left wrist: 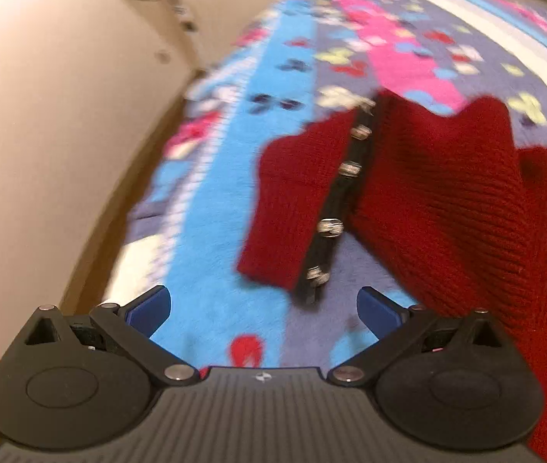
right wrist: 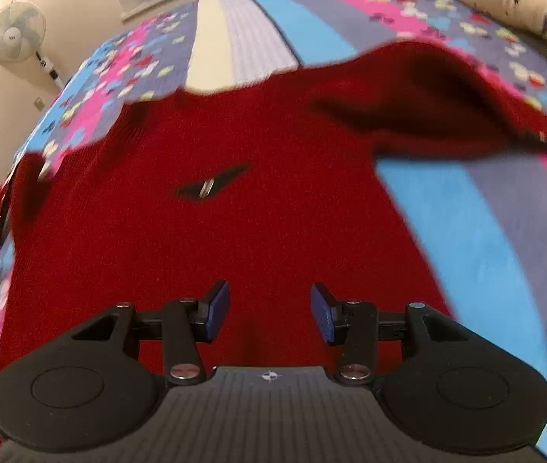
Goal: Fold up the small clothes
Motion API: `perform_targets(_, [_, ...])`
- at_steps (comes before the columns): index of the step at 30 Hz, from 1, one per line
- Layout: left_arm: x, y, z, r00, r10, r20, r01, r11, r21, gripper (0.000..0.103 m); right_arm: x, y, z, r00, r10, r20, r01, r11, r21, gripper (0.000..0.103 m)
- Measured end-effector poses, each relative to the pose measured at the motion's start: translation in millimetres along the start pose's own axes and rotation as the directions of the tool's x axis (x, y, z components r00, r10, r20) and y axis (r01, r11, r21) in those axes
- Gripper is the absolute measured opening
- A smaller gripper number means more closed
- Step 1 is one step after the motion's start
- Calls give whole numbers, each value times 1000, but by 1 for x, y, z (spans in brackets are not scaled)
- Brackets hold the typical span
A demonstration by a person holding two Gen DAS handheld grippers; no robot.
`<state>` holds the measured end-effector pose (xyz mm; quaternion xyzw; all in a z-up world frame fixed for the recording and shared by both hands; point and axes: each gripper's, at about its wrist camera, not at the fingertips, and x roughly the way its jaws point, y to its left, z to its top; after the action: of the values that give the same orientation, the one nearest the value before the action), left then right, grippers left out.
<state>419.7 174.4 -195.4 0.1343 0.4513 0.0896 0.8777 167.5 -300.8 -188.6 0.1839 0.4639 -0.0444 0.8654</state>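
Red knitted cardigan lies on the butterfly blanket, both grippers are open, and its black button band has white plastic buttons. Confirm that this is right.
One detail is off. In the left wrist view the red knitted cardigan has silver, metallic-looking buttons on its black band, not white plastic. It does lie on the butterfly blanket, and the left gripper and right gripper are both open.

A bed with a striped butterfly blanket [right wrist: 462, 231] carries a red cardigan [right wrist: 215, 239], spread over its middle, and a star-print pillow [right wrist: 504, 4] near the far right edge.
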Motion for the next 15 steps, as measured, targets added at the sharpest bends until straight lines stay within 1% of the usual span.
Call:
perform_targets(2, [16, -10, 11, 999, -39, -25, 41, 997, 67, 103, -5, 9, -10, 1000, -3, -30, 3, 1000, -6, 49])
perform_targets(3, [23, -14, 15, 999, -36, -25, 38, 996, 85, 102, -7, 12, -12, 999, -9, -37, 9, 1000, -14, 49])
perform_targets(4, [29, -15, 21, 999, -36, -24, 37, 995, 88, 80, -9, 15, -13, 999, -29, -40, 28, 999, -24, 49])
perform_targets(5, [34, -14, 27, 999, -34, -40, 38, 996, 81, 5, -9, 17, -12, 998, -49, -39, 48, 998, -33, 49])
perform_targets(6, [38, -7, 36, 995, -30, -91, 34, 999, 40, 9, -11, 18, -9, 997, -72, -32, 71, 997, -39, 49])
perform_targets(7, [33, 5, 42, 994, -57, -98, 55, 998, -25, 8, -8, 17, -2, 996, -87, -25, 86, 995, -40, 49])
perform_targets(8, [20, 22, 48, 993, -96, -70, 91, 993, -74, 8, -11, 19, 1, 995, -98, -12, 97, 994, -41, 49])
perform_targets(9, [4, 40, 53, 992, -119, -34, 116, 989, -95, 8, -14, 21, 3, 995, -101, -1, 101, 994, -47, 49])
perform_targets(11, [-33, 92, 60, 986, -165, 14, 165, 975, -148, 8, -19, 24, 9, 994, -106, 29, 108, 993, -56, 49])
perform_targets(12, [-48, 119, 61, 985, -170, 33, 173, 969, -175, 8, -21, 27, 12, 994, -103, 40, 106, 993, -62, 49])
perform_targets(13, [-63, 150, 62, 989, -142, 47, 149, 967, -206, 8, -22, 29, 14, 994, -99, 46, 102, 993, -64, 49])
perform_targets(14, [-75, 182, 60, 993, -109, 43, 116, 962, -248, 8, -23, 33, 15, 994, -92, 56, 96, 993, -65, 49])
perform_targets(15, [-81, 209, 58, 995, -101, 14, 101, 951, -292, 8, -24, 36, 16, 995, -82, 63, 86, 994, -68, 49])
